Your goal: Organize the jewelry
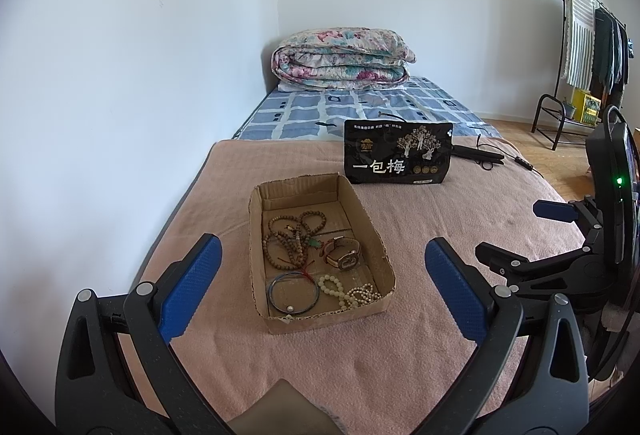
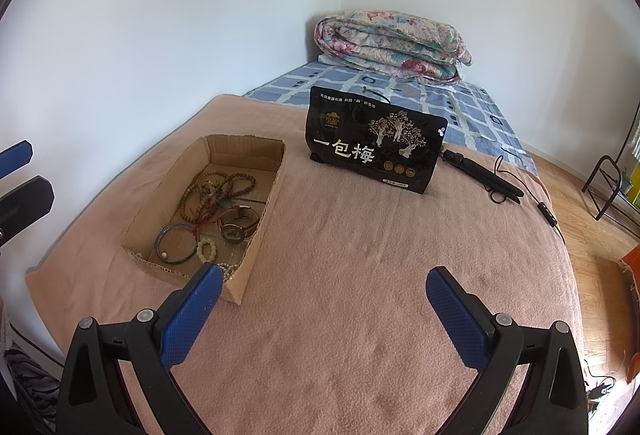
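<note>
Cardboard box [image 1: 372, 231], shallow, open-topped, on pink blanket. Contents: brown wooden bead strand [image 1: 290, 239], coiled at the far left; wristwatch [image 1: 343, 255] with tan strap, on its side, right; blue bangle [image 1: 293, 293], flat, near left corner; pale bead bracelet [image 1: 334, 285] and pearl strand [image 1: 366, 293], near right.

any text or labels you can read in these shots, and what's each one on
"一包梅": large white characters across the front of the black pouch standing on the pink blanket.
Small white line along the pouch's top edge: too small to read.
Gold emblem at the pouch's upper left, the three round gold seals and the small white label near its bottom: unreadable.
Watch face in the cardboard box: too small to read.
No other text visible.
</note>
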The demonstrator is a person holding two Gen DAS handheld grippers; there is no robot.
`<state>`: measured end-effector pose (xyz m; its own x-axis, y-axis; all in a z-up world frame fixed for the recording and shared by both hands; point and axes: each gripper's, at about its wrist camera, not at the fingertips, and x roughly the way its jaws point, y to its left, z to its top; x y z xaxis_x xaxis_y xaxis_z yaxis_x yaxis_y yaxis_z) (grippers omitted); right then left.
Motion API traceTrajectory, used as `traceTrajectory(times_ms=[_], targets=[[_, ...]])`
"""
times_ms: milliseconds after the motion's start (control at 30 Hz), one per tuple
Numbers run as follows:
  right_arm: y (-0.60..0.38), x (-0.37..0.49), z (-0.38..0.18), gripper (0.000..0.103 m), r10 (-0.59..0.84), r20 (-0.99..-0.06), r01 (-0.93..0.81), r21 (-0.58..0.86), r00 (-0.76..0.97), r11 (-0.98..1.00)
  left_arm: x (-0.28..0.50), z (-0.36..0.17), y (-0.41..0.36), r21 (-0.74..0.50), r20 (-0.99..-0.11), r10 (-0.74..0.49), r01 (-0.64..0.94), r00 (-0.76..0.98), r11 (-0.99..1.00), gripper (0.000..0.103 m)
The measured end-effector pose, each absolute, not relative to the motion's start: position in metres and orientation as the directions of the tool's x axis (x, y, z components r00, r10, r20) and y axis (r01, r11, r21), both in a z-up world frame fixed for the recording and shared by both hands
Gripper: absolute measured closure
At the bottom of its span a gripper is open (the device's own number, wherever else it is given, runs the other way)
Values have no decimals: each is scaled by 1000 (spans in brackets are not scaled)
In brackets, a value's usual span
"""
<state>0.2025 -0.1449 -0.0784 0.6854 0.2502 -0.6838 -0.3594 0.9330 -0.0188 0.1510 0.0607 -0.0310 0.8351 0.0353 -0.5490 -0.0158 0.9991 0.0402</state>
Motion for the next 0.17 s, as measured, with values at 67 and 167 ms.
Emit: traceTrajectory(times_ms=[67, 167], targets=[[-145, 202, -79, 0, 250, -684, -359, -19, 686, 933, 151, -31, 60, 47, -543, 43, -21, 839, 999, 0], [-146, 202, -79, 0, 250, -685, -358, -18, 685, 933, 151, -31, 59, 51, -540, 50, -26, 840, 998, 0]])
